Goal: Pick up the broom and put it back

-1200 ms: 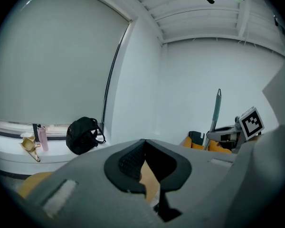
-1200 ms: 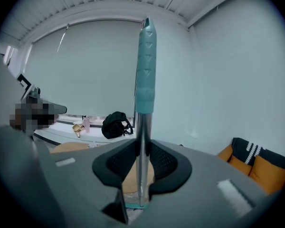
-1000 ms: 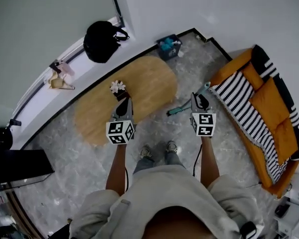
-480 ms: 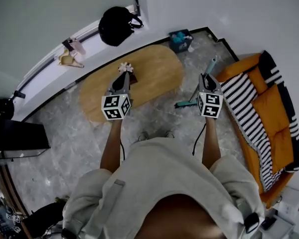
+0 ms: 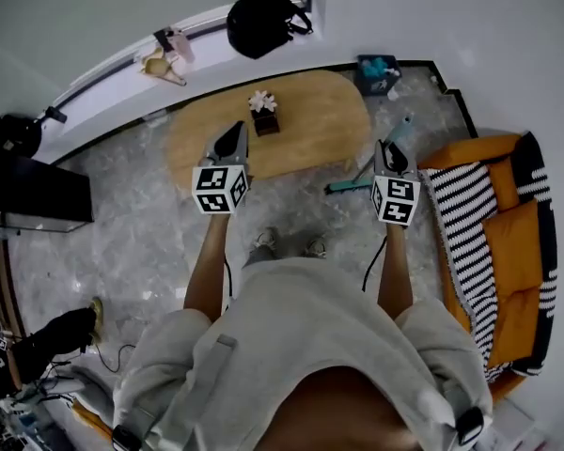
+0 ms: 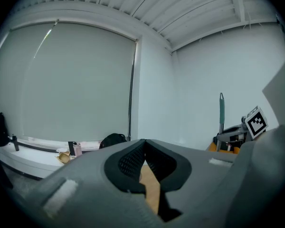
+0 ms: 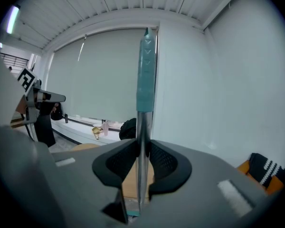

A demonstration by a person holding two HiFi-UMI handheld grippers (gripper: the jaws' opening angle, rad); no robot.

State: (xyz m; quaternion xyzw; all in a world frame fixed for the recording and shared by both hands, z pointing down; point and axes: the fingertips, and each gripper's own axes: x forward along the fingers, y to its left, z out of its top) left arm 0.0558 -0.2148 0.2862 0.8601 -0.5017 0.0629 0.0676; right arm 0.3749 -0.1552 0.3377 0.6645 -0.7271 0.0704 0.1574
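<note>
The broom has a metal shaft (image 7: 141,141) and a teal grip (image 7: 146,70) that stands upright in the right gripper view. My right gripper (image 7: 141,151) is shut on the shaft. In the head view the right gripper (image 5: 386,151) is held above the floor, the teal broom head (image 5: 346,188) hanging to its left and the grip end (image 5: 404,126) poking past it. My left gripper (image 5: 233,139) hovers over the near edge of the oval table, shut with nothing in it; its pads meet in the left gripper view (image 6: 143,146). The broom (image 6: 222,112) also shows there at the right.
An oval wooden table (image 5: 310,130) carries a small potted plant (image 5: 262,113). An orange sofa (image 5: 512,252) with a striped cushion stands at the right. A teal box (image 5: 377,72) sits in the corner. A black bag (image 5: 263,17) rests on the window ledge, and a dark cabinet (image 5: 28,191) stands at the left.
Both grippers have risen, the left one more. The broom stays in the right gripper and has come up off the floor. In the head view the room has swung to the right.
</note>
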